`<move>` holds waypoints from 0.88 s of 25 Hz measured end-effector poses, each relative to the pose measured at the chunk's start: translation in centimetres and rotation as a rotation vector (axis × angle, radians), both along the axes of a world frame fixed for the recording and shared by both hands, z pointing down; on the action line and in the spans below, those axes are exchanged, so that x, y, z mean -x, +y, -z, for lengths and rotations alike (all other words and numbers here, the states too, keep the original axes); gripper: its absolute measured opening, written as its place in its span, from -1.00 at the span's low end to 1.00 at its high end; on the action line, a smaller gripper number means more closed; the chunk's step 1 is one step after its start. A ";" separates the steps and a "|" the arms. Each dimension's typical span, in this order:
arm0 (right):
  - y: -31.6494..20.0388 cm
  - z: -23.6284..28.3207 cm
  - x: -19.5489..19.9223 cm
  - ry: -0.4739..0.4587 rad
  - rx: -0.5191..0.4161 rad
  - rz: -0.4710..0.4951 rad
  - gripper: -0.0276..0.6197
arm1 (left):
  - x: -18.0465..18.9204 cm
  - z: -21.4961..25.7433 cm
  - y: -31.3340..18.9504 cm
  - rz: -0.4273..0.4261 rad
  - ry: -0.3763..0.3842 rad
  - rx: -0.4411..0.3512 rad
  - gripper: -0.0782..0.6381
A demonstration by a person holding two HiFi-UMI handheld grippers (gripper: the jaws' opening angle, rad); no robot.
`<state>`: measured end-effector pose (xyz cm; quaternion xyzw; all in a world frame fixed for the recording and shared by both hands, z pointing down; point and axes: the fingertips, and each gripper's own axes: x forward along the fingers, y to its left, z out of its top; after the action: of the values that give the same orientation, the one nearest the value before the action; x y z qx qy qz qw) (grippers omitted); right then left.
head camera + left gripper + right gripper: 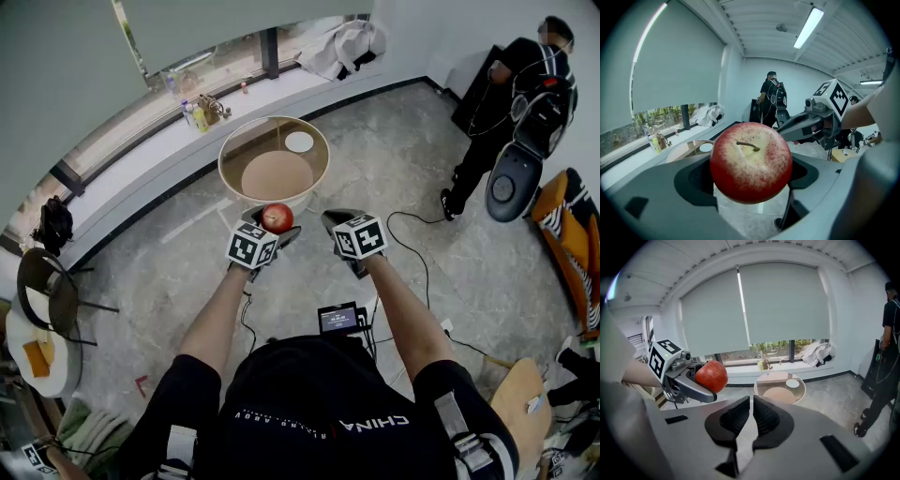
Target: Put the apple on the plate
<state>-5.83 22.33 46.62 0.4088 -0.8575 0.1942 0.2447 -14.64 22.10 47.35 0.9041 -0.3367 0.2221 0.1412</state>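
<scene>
A red apple (277, 217) sits between the jaws of my left gripper (270, 223), which is shut on it and held in the air just short of the round glass table (232, 184). In the left gripper view the apple (751, 161) fills the centre, stem up, between the dark pads. A small white plate (299, 142) lies on the far side of the table, also visible in the right gripper view (792, 383). My right gripper (339, 221) hovers beside the left one, its pads (740, 416) shut together with nothing between them.
A person (520, 103) stands at the back right beside dark equipment. Bottles (198, 114) and cloth rest on the window ledge behind the table. A black cable (412, 246) runs over the floor on the right. A chair (45, 281) stands at the left.
</scene>
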 end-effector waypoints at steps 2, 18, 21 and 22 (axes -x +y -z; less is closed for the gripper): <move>-0.2 0.4 0.0 0.000 -0.008 -0.002 -0.77 | 0.1 0.4 -0.2 -0.005 0.000 -0.011 0.43; -0.5 0.8 -1.0 -0.063 0.002 -0.006 -0.77 | -0.6 0.4 -0.5 0.000 -0.004 0.000 0.43; -0.6 0.5 -2.1 -0.058 0.010 -0.012 -0.77 | -1.1 0.1 -0.5 0.006 -0.006 0.006 0.43; -0.6 0.4 -2.4 -0.059 0.012 -0.009 -0.77 | -1.4 0.0 -0.5 0.007 -0.006 0.007 0.43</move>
<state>-3.42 21.71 46.24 0.4053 -0.8613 0.2124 0.2209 -13.20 21.63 47.37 0.9018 -0.3394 0.2253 0.1442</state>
